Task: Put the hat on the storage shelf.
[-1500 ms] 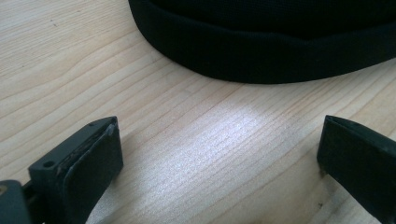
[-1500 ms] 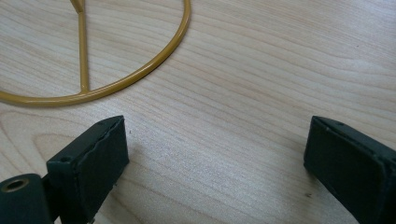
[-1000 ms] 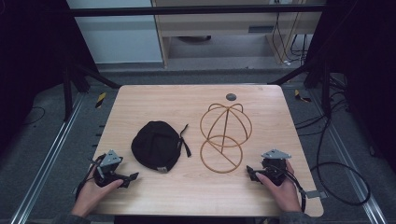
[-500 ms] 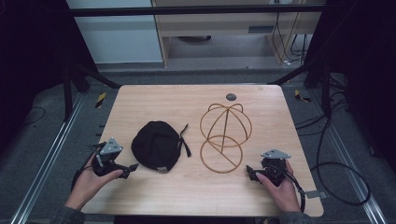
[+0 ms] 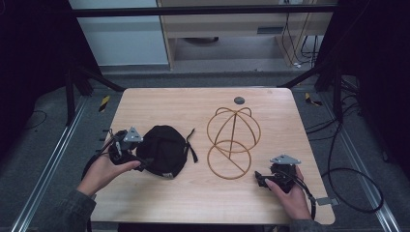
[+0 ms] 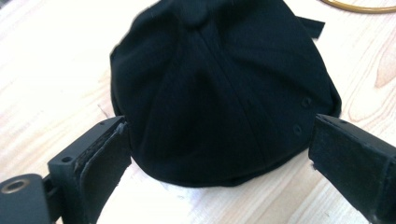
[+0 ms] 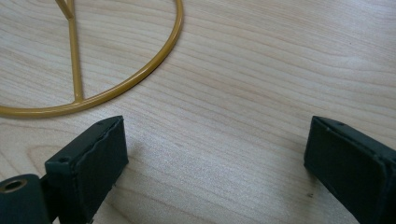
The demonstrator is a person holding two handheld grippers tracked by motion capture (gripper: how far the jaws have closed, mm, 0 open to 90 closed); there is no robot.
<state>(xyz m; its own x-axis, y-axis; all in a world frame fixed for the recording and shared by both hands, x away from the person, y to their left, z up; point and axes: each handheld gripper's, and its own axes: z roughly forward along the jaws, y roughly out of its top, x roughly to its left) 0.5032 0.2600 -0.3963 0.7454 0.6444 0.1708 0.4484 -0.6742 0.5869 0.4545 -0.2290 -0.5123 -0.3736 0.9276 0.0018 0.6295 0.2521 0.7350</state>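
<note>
A black cap (image 5: 164, 150) lies crown-up on the wooden table (image 5: 193, 104), left of centre. My left gripper (image 5: 141, 162) is open at the cap's left edge. In the left gripper view its two jaws stand wide on either side of the cap (image 6: 219, 88), apart from the cloth. A gold wire hat stand (image 5: 233, 137) rests right of the cap. My right gripper (image 5: 260, 178) sits open near the front right of the table, just off the stand's base ring (image 7: 116, 79), with bare wood between its jaws.
A small dark round disc (image 5: 239, 100) lies near the table's far edge. Cables (image 5: 348, 193) trail on the floor at the right. Metal rails (image 5: 48, 169) run along both sides of the table.
My left gripper has moved right and away from the front edge, up to the cap. The right gripper has stayed in place.
</note>
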